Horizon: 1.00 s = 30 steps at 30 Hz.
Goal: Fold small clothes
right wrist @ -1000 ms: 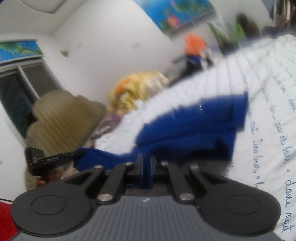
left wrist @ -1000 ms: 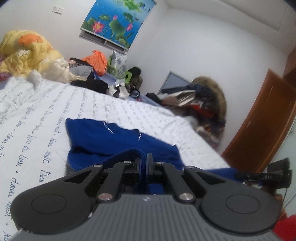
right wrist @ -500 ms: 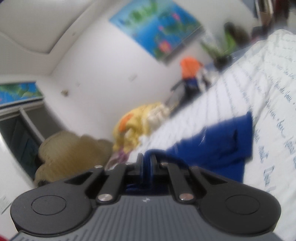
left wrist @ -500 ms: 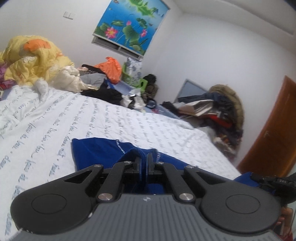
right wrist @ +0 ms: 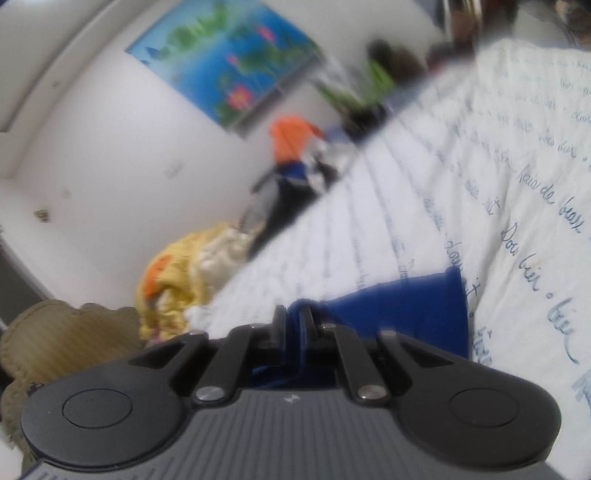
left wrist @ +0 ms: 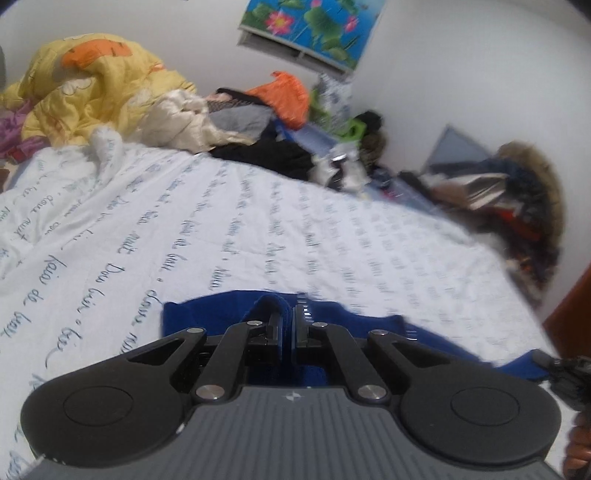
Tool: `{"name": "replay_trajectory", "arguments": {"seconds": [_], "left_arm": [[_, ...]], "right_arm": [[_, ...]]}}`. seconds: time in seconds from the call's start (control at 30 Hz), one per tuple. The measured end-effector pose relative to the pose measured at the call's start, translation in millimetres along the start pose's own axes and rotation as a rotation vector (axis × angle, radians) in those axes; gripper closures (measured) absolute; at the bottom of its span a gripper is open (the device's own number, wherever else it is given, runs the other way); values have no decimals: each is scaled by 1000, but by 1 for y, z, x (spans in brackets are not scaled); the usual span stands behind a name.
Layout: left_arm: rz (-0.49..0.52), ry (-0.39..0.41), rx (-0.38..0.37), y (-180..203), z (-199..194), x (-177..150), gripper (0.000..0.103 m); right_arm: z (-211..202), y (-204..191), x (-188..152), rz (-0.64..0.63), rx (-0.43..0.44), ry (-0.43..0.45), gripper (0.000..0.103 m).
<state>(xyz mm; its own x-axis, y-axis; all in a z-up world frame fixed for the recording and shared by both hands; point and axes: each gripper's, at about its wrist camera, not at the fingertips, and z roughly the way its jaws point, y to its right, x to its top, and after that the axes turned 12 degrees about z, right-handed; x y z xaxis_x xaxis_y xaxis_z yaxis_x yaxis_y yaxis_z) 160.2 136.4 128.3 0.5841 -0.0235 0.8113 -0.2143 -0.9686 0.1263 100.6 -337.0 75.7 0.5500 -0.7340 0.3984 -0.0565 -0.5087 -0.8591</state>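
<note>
A small royal-blue garment (left wrist: 207, 317) lies on the white bedsheet with blue script (left wrist: 258, 229). My left gripper (left wrist: 286, 314) is shut on a fold of its near edge, and the cloth spreads left and right just past the fingers. In the right wrist view my right gripper (right wrist: 293, 317) is shut on another bunched edge of the same blue garment (right wrist: 413, 314), which fans out to the right over the bedsheet (right wrist: 480, 177). The right gripper's black tip (left wrist: 565, 373) shows at the lower right of the left wrist view, with blue cloth on it.
A yellow and orange quilt (left wrist: 85, 88) is heaped at the bed's far left. Dark clothes, an orange bag (left wrist: 284, 92) and clutter line the far side. More clothes pile up at the right (left wrist: 517, 199) near a brown door (left wrist: 576, 306). A lotus picture (left wrist: 314, 26) hangs above.
Both grippers have moved forward over the bed and lowered, carrying the garment's edge with them. Less blue cloth shows beyond the fingers now. The right wrist view has rolled.
</note>
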Motion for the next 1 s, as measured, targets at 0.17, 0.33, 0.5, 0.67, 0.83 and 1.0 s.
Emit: {"name": "replay_trajectory", "arguments": {"seconds": [0.17,0.33,0.5,0.67,0.83,1.0], "left_arm": [[31,-74,99,-2,48,-1,100],[-45,-115,111,-11,76,-5,100],[-114,-171,121,-16,100,-5,96],[-175,-160,159,-22,96,-2,36],[-51,-18,340,-15,63,3,2],[141,-18,296,12,60,-1,8]], "right_arm": [[45,14,6,42,-82,-25,96],[70,28,9,83,-147,-32,96],[89,39,9,114,-204,-47,95],[95,45,11,151,-221,-51,91],[70,23,12,5,-263,121,15],[69,-4,1,-159,-206,75,15]]}}
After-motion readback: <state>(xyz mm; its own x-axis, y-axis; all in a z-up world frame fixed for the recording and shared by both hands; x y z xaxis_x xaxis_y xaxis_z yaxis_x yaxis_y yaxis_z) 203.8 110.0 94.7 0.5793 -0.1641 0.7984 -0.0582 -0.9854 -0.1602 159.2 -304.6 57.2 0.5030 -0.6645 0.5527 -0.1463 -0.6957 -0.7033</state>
